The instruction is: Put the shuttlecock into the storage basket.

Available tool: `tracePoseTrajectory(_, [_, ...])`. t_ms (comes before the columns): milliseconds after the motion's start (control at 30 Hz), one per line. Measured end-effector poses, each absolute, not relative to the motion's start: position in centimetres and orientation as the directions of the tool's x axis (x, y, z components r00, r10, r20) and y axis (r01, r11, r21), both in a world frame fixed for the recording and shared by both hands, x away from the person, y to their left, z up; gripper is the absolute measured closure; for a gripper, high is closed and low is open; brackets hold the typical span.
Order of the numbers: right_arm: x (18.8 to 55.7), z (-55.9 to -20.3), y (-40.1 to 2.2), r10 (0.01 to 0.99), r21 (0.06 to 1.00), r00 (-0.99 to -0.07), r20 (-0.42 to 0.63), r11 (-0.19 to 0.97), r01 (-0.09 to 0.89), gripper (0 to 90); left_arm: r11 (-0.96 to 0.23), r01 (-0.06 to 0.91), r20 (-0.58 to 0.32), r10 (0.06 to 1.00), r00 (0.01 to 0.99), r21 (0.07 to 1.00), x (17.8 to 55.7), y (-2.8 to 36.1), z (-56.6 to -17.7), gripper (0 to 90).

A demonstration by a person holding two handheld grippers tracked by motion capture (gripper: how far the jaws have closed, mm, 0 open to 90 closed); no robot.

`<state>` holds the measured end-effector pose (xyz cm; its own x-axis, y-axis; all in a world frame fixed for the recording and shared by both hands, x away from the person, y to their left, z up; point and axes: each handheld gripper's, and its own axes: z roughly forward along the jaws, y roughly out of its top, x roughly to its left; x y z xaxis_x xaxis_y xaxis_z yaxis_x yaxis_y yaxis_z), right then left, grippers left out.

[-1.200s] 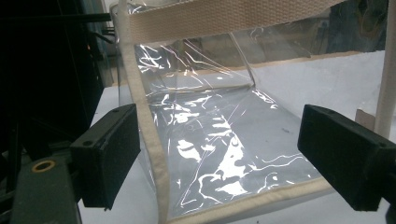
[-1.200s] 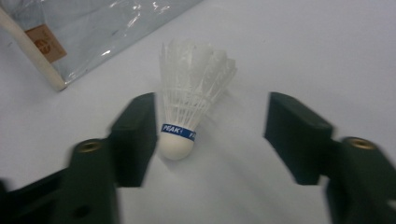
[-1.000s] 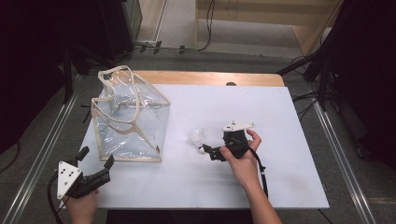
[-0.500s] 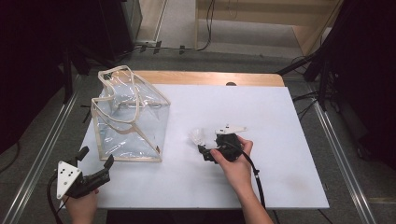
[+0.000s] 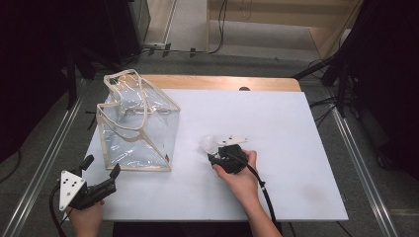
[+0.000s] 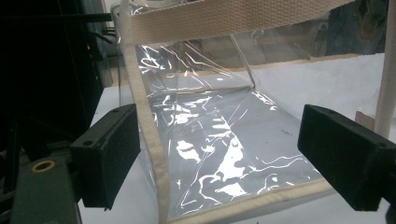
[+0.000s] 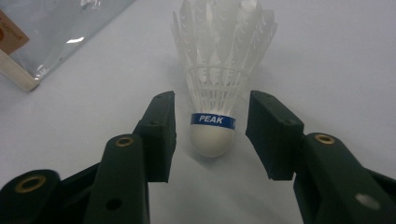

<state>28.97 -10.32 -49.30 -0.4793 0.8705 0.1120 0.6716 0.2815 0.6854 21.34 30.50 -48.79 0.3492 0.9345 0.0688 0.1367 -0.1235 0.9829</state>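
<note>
A white feather shuttlecock lies on the white table top, its cork end with a blue "PEAK" band pointing at my right gripper. That gripper's jaws have just been closing and now stand on either side of the cork, with a small gap on each side. A clear plastic bag with beige trim and handles stands upright at the left. My left gripper is open, low at the table's front left corner, facing the bag's lower front edge.
The table's wooden far edge shows behind the white top. Metal rails run along both sides over the grey floor. A cable trails from the right gripper toward the front edge.
The right gripper has slid left and lower onto the shuttlecock, and its jaws have narrowed around the cork. The left gripper and the bag have kept still.
</note>
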Motion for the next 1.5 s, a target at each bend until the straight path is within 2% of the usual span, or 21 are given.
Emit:
tracePoseTrajectory(433, [29.3,-50.7,-10.0,0.876,0.653,-0.464,0.128,0.278,0.704,62.3,-0.124,0.136,0.069,0.934,0.349,0.983,21.3,30.5,-48.8,13.7])
tracePoseTrajectory(933, [29.0,-49.6,-10.9,0.867,0.693,-0.475,0.148,0.252,0.675,62.8,-0.128,0.134,0.074,0.934,0.349,0.983,21.4,30.4,-48.8,13.7])
tracePoseTrajectory(1500, [29.2,-47.7,-10.5,0.830,0.726,-0.537,0.153,0.274,0.631,63.0,-0.128,0.135,0.073,0.934,0.349,0.983,21.4,30.4,-48.8,13.7])
